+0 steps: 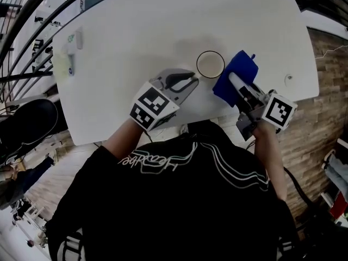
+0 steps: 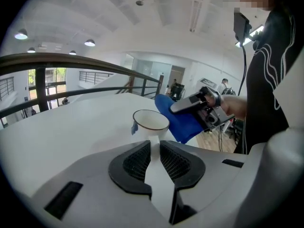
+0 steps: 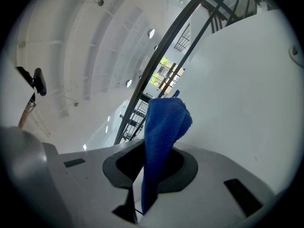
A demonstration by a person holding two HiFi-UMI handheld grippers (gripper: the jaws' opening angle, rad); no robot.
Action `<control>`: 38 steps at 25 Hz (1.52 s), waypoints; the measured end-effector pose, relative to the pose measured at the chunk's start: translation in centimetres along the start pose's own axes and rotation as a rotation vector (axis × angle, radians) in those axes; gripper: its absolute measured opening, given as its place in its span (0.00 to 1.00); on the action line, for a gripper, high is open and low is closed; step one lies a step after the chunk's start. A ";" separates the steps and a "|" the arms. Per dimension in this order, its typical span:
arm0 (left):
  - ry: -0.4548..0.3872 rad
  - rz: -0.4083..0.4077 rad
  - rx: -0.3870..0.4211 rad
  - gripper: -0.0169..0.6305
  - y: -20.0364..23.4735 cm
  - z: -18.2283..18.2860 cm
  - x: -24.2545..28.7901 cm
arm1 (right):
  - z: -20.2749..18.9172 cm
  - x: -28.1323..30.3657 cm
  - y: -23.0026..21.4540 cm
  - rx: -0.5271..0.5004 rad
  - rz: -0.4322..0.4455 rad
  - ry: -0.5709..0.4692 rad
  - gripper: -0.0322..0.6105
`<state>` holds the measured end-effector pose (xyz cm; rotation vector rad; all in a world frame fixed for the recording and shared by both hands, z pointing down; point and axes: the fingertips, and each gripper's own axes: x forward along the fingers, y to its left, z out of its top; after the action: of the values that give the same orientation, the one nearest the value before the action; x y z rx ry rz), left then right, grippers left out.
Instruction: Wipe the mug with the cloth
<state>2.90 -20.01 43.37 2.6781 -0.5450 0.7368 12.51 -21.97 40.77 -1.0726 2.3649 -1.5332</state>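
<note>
The white, dark-rimmed mug stands upright on the white desk near its front edge. Its handle is pinched between the jaws of the left hand-held gripper, probably to steady it for wiping. Just beside it, the blue cloth is clenched in the right hand-held gripper, held off the desk; whether it touches the mug is unclear. The left gripper view shows the grip on the handle, which the head view leaves vague. The right gripper view shows the cloth bunched between its pads but no mug.
</note>
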 end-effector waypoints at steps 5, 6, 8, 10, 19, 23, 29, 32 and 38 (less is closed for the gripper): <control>0.014 0.003 0.032 0.14 0.8 0.1 -0.3 | -0.1 0.6 -0.4 0.007 0.007 0.011 0.13; 0.015 -0.001 0.033 0.14 0.9 0.1 -0.3 | -0.2 0.7 -0.5 0.011 0.007 0.012 0.13; 0.015 -0.009 0.035 0.14 0.9 0.0 -0.3 | -0.3 0.9 -0.8 0.020 0.010 0.011 0.13; 0.013 -0.017 0.034 0.14 0.9 0.0 -0.2 | -0.5 1.1 -1.0 0.012 0.005 0.018 0.13; 0.020 -0.043 0.043 0.14 1.1 -0.2 -0.2 | -2.2 2.3 -3.2 -0.098 -0.120 0.136 0.13; 0.021 -0.059 0.061 0.14 0.9 -0.1 -0.2 | -2.3 2.5 -3.8 -0.152 -0.155 0.190 0.13; 0.027 -0.076 0.100 0.14 0.7 0.1 -0.2 | -2.8 2.6 -4.1 -0.159 -0.145 0.256 0.13; 0.036 -0.076 0.117 0.14 0.9 0.0 -0.1 | -2.7 2.5 -4.1 -0.166 -0.137 0.269 0.13; 0.044 -0.068 0.160 0.14 1.2 0.4 -0.1 | -1.0 1.0 -3.2 -0.174 -0.093 0.259 0.13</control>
<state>2.46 -21.15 43.22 2.8039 -0.3965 0.8507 12.86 -22.60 44.24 -1.0911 2.7012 -1.6095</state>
